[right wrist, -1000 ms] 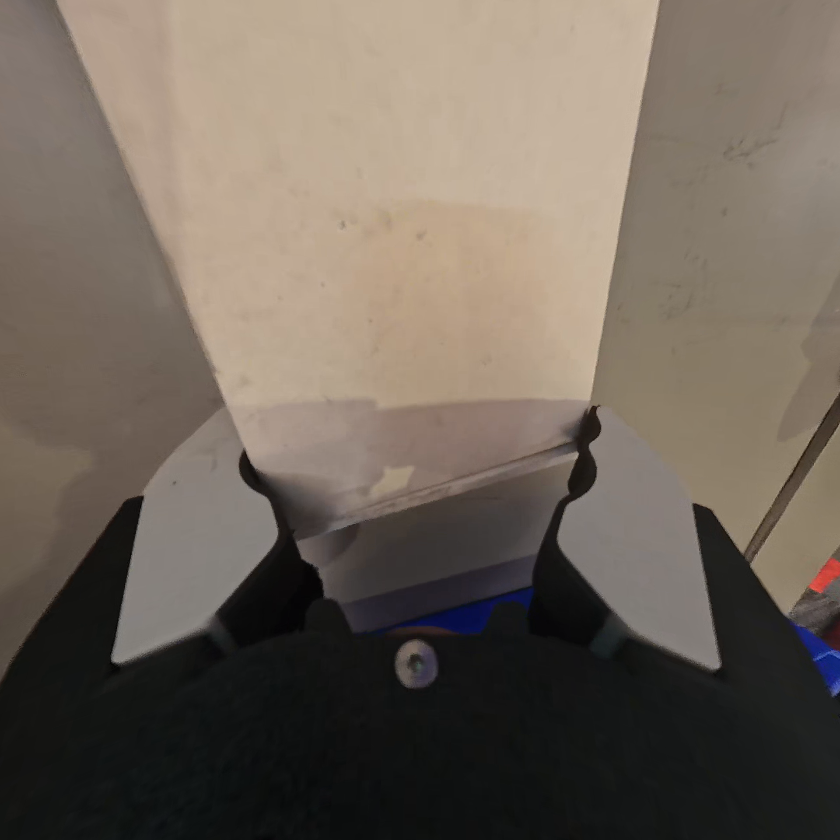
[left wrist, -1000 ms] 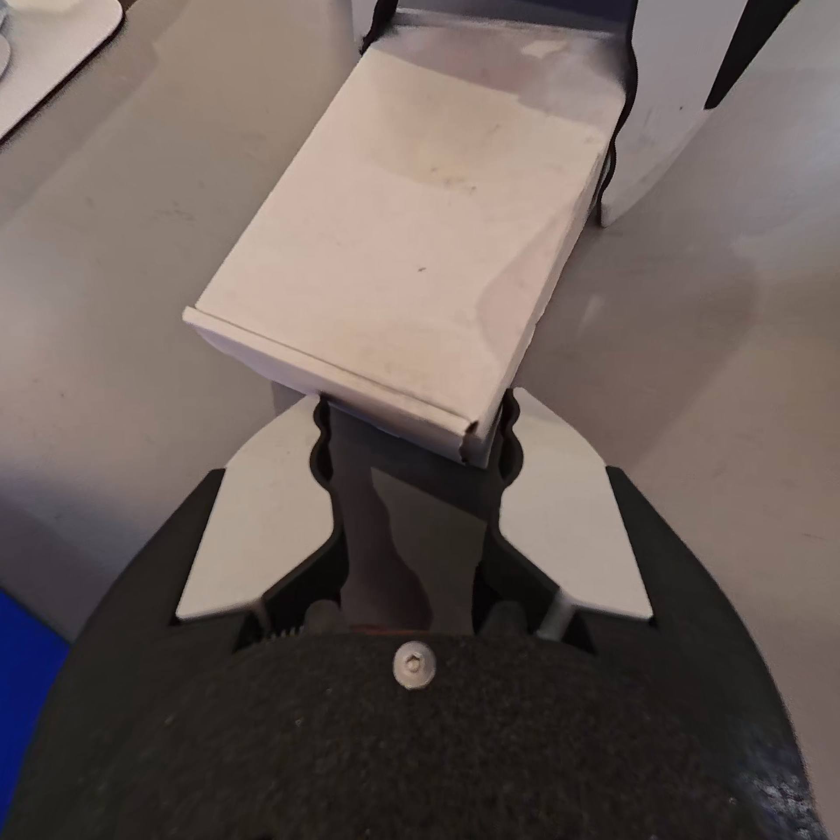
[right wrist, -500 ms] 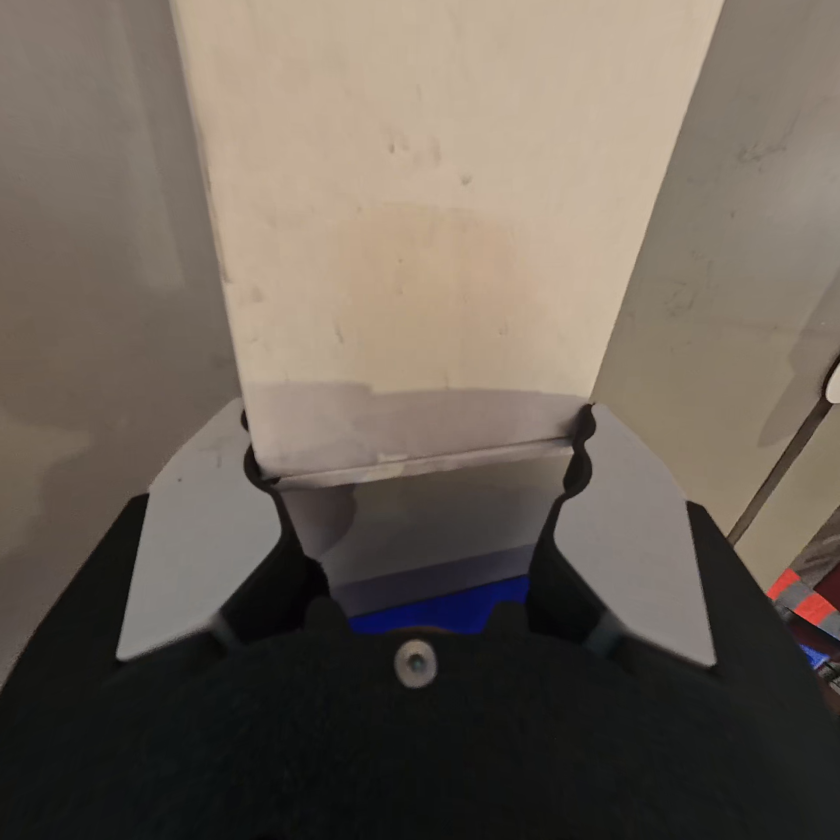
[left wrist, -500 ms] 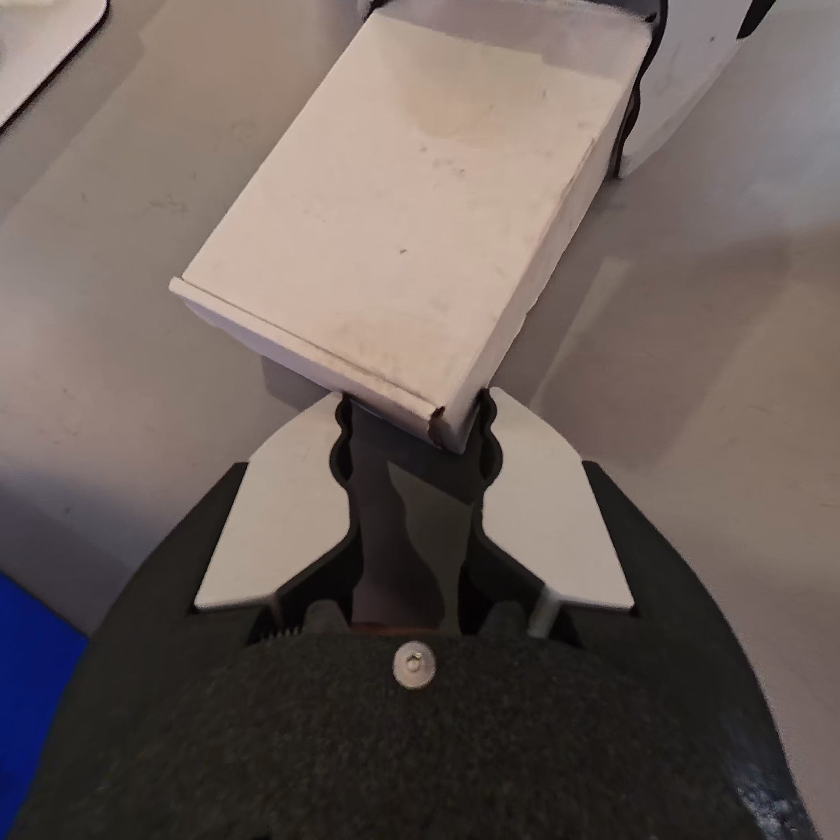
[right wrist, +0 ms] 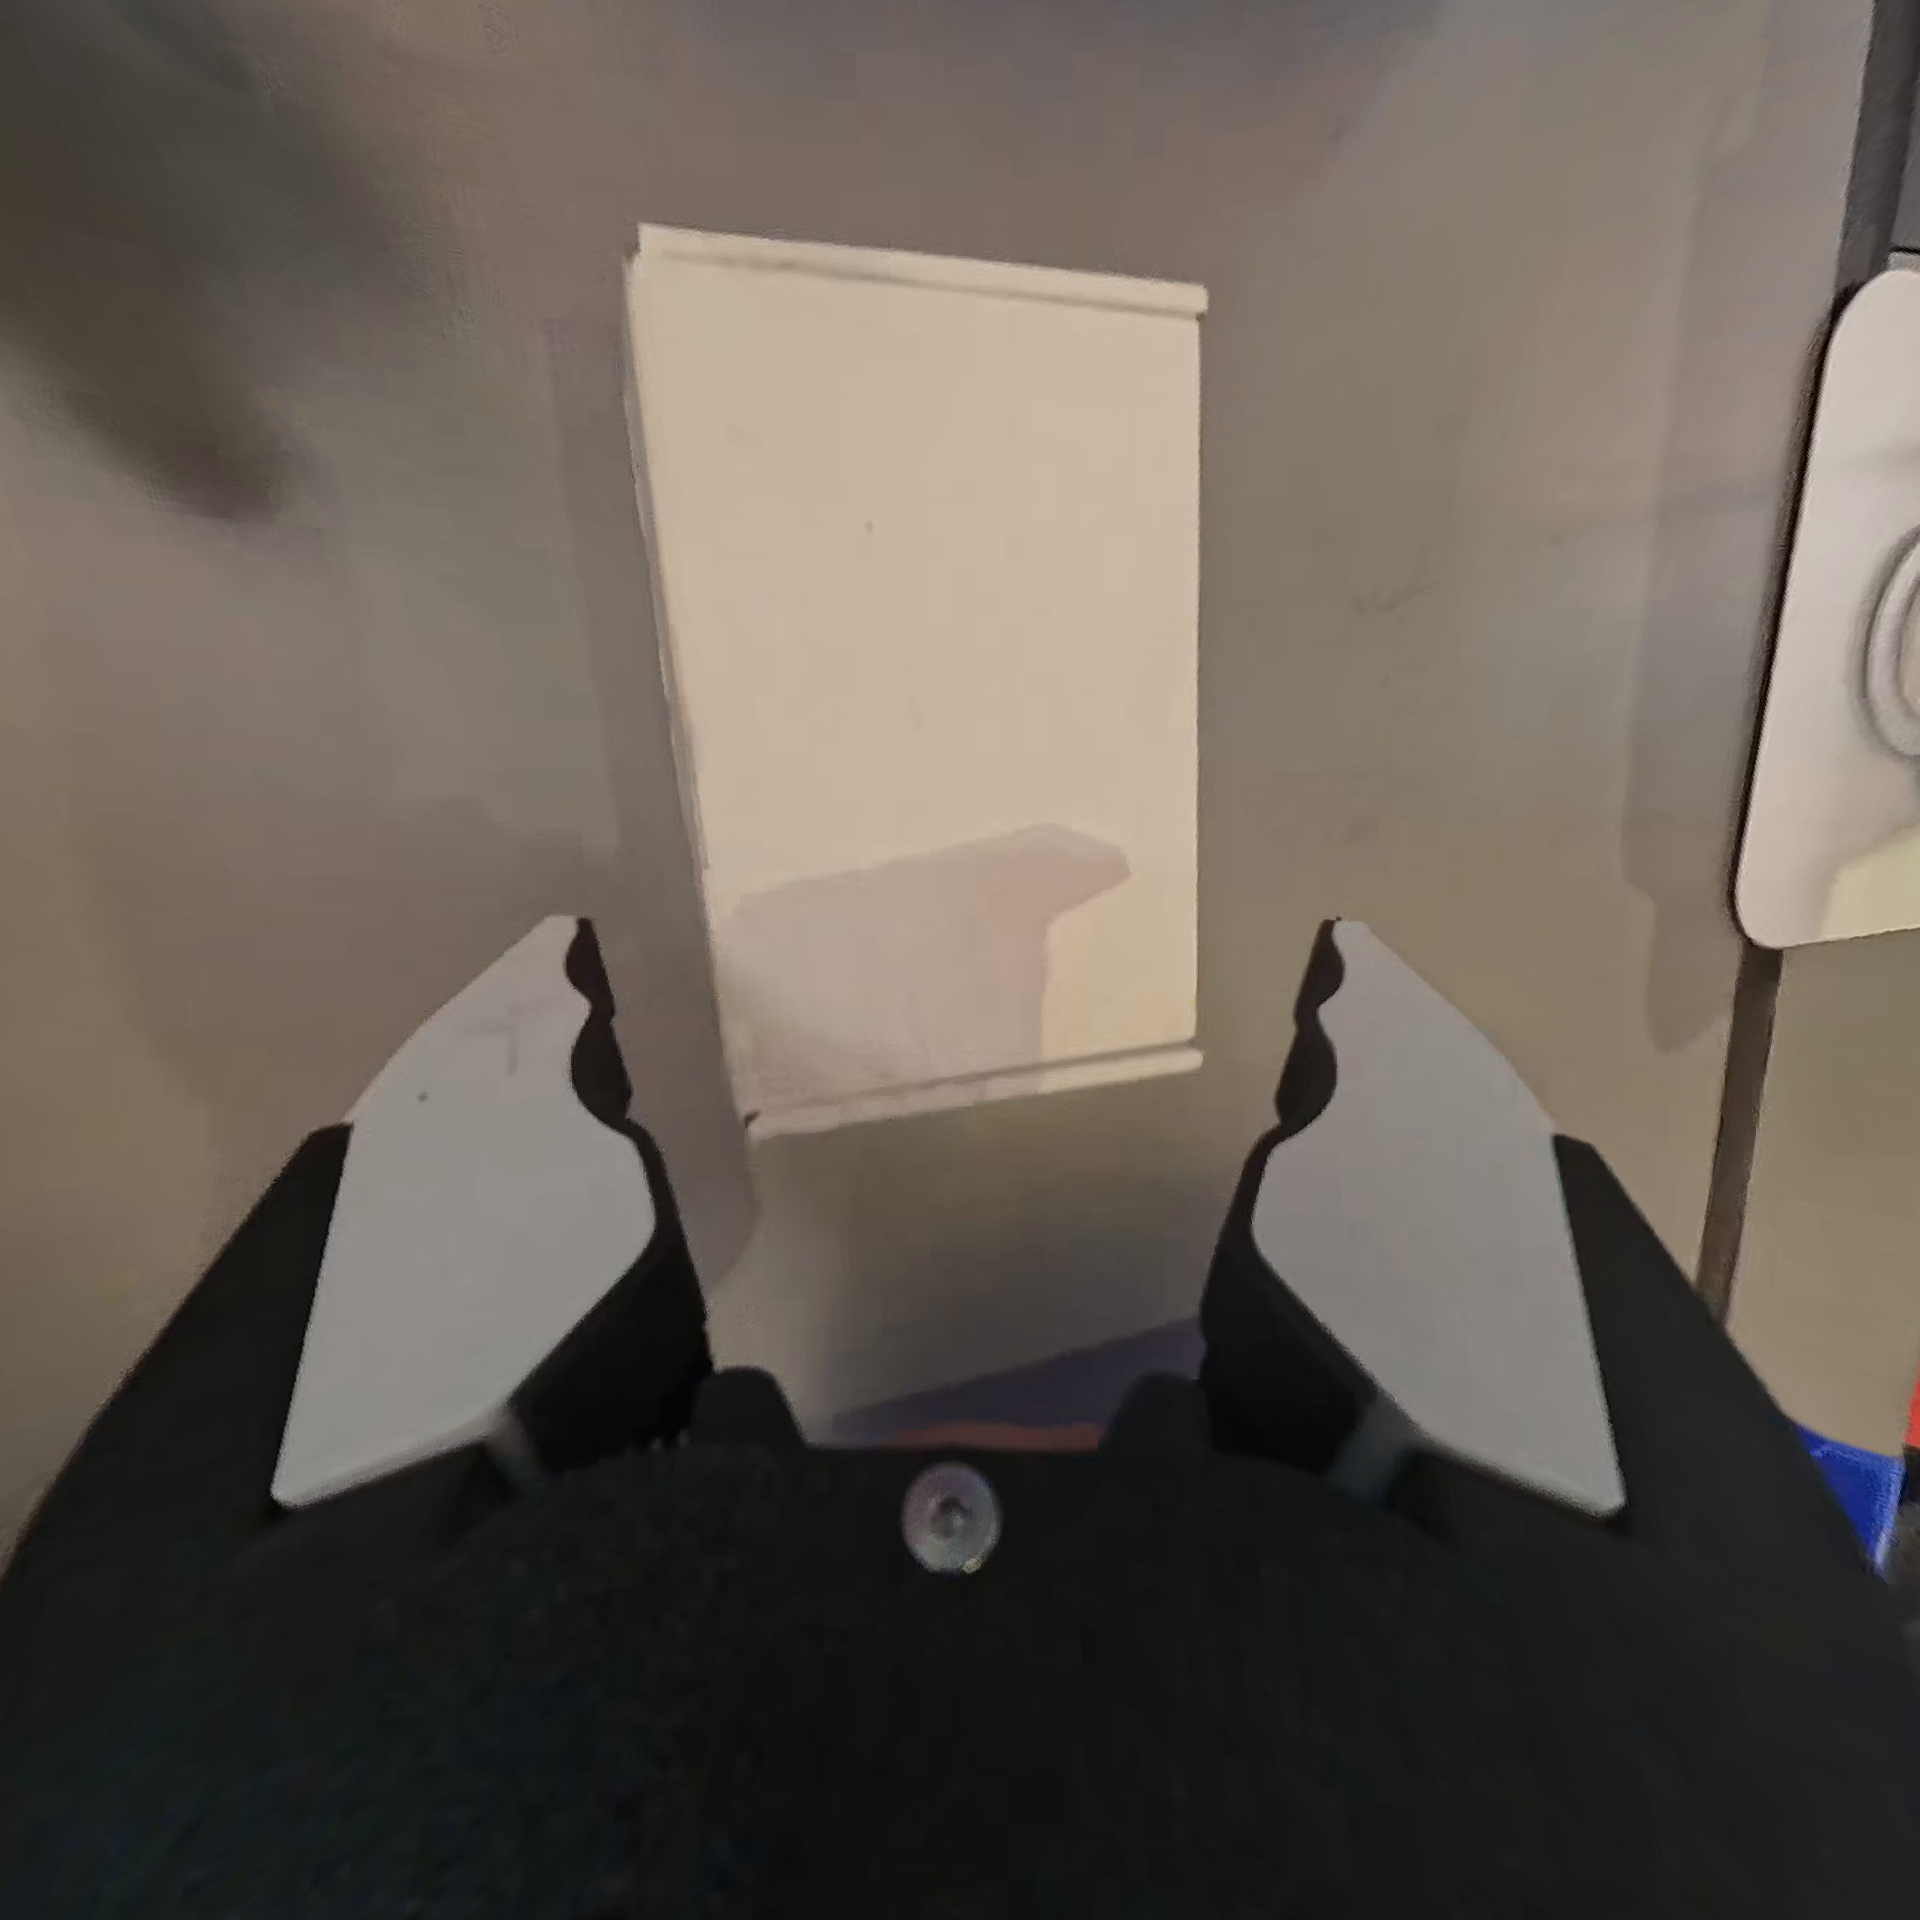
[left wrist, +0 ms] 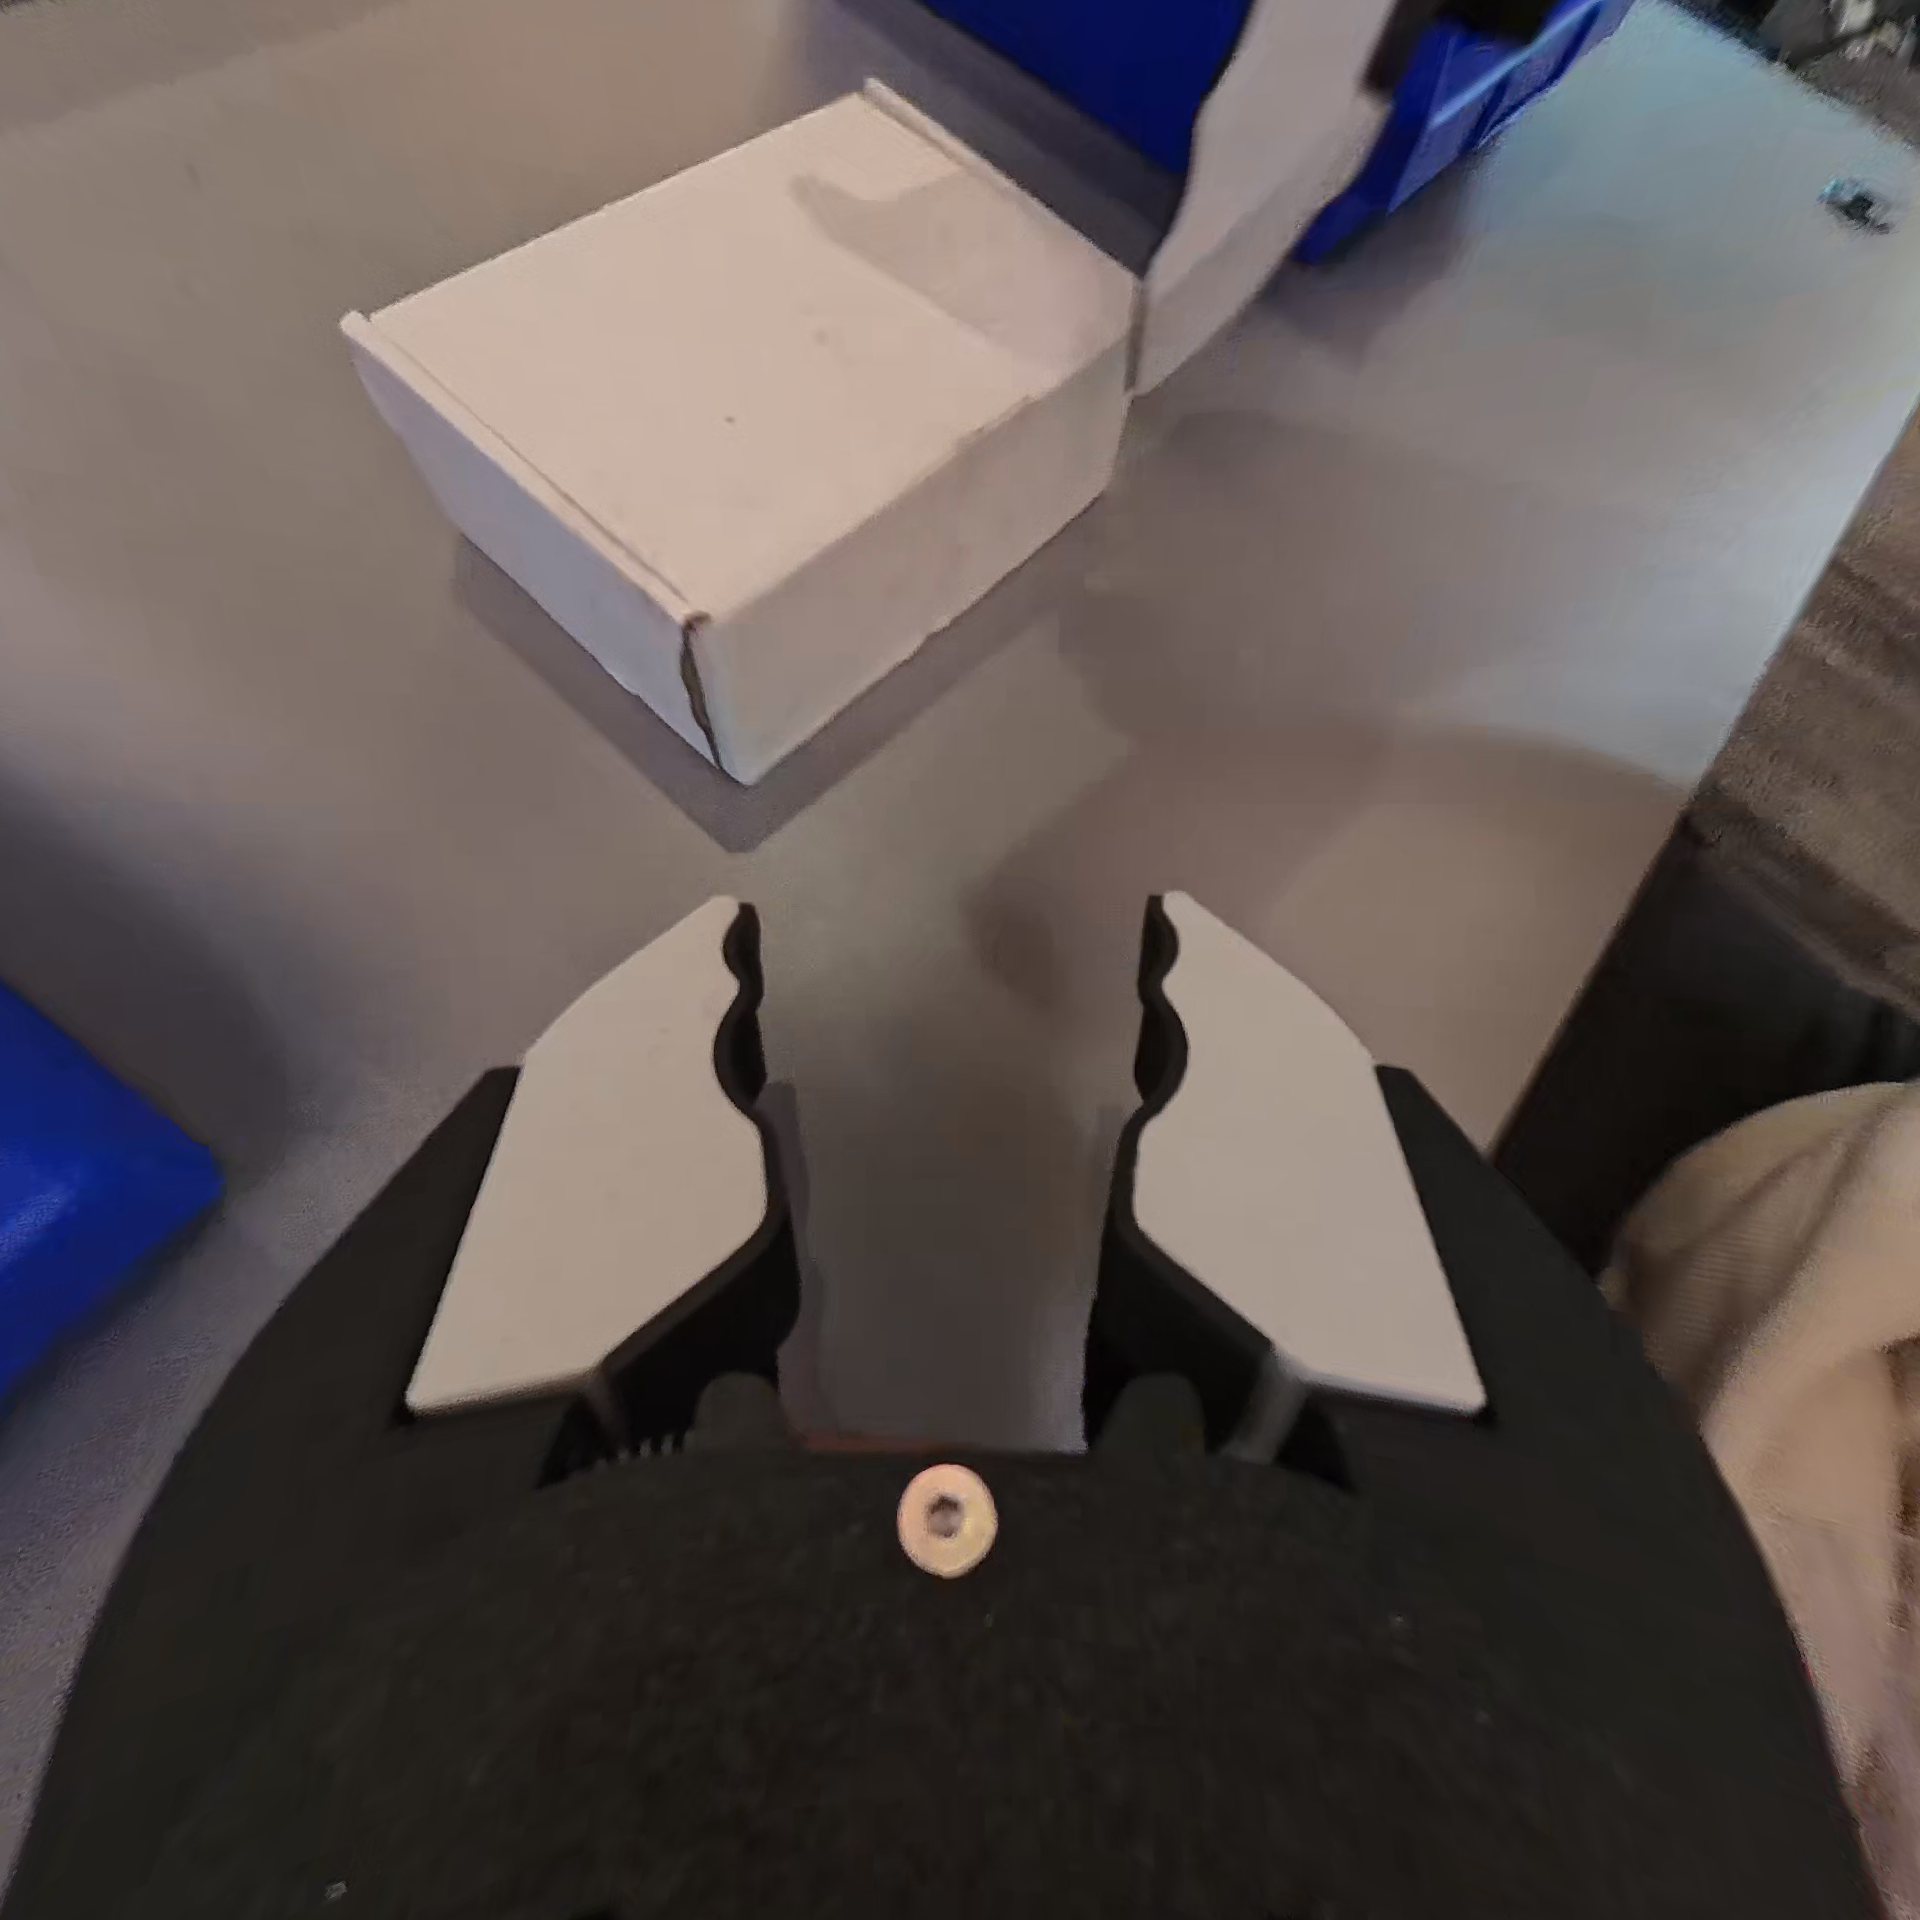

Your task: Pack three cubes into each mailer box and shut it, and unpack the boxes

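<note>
closed mailer box (left wrist: 748, 416) on table (left wrist: 260, 727)

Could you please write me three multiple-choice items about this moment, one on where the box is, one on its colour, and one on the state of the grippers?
1. Where is the white cardboard mailer box?
A. Resting on the grey table
B. Held up between both grippers
C. Inside the blue plastic bin

2. What colour is the box?
A. Brown
B. White
C. Blue

3. How do the left gripper and right gripper stand?
A. Both clamped on the box
B. Only the left clamped on it
C. Both open and off the box

Answers:
1. A: it sits flat on the table, lid shut, in both views.
2. B: every visible face is white card.
3. C: bare table shows between each pair of fingers, and the box lies beyond the tips.
</note>
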